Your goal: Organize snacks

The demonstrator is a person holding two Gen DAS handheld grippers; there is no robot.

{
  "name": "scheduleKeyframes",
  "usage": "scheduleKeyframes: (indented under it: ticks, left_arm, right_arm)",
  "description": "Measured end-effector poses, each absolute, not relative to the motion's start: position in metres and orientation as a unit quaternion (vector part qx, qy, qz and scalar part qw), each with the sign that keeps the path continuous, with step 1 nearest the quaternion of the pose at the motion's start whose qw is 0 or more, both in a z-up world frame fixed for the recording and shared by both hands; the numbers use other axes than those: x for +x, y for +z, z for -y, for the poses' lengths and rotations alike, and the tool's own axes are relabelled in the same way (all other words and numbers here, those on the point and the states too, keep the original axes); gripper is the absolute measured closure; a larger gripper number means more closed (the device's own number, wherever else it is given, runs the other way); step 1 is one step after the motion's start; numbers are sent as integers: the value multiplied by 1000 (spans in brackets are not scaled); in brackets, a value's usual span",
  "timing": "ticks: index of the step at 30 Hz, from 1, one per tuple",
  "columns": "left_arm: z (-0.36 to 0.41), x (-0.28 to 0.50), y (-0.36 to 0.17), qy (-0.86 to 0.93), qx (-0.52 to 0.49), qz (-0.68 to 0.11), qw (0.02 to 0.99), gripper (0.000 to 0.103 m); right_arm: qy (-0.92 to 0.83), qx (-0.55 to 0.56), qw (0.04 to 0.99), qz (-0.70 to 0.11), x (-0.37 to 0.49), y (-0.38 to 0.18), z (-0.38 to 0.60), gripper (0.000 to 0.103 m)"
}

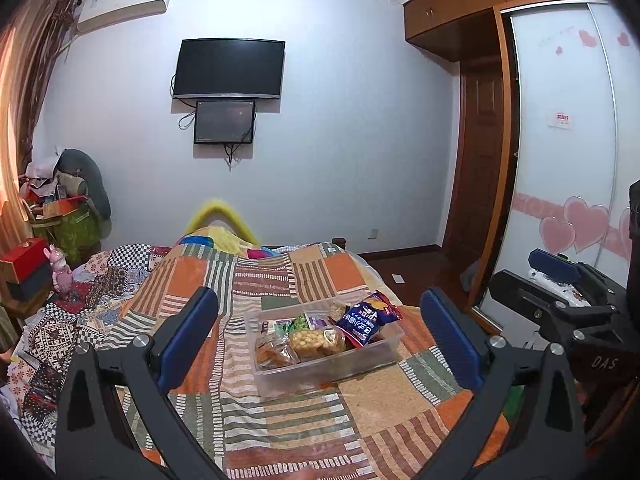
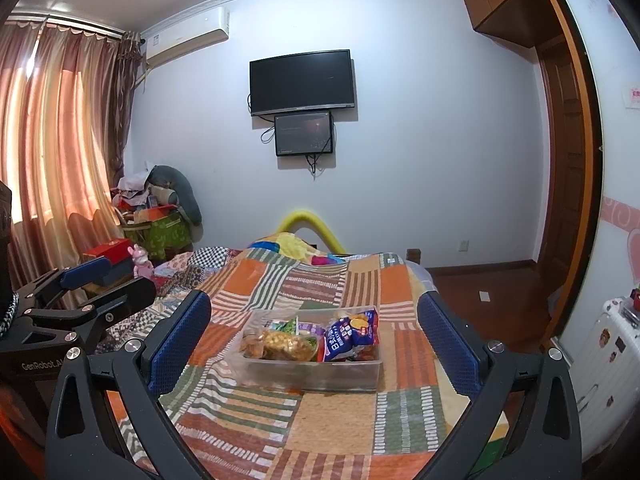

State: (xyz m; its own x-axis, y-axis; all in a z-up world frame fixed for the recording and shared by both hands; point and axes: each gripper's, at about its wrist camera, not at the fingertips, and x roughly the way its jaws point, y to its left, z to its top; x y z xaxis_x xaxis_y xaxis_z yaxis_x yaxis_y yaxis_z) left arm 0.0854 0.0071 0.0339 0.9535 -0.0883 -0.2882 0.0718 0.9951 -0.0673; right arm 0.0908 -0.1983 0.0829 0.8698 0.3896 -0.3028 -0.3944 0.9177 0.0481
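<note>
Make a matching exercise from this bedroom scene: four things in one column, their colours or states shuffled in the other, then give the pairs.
Things:
1. snack bin
2. big chip bag
3. television
4. left gripper

States:
A. blue
B. open, holding nothing
C. clear plastic, on the quilt
D. dark screen, on the wall

Pairs: 1-C, 2-A, 3-D, 4-B

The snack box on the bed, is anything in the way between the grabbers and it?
Nothing visible is. The clear snack box sits alone on the patchwork quilt, with only bare quilt between it and the open left gripper and open right gripper. Both grippers are empty.
</note>
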Motion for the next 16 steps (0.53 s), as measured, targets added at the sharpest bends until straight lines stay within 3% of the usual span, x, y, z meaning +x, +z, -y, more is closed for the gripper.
scheduleKeyframes:
  ticks: [16]
  left_arm:
    - [-4, 81, 33, -44, -23, -150, 987, 0]
  right_arm:
    - [204, -7, 966, -157, 91, 82, 198, 0]
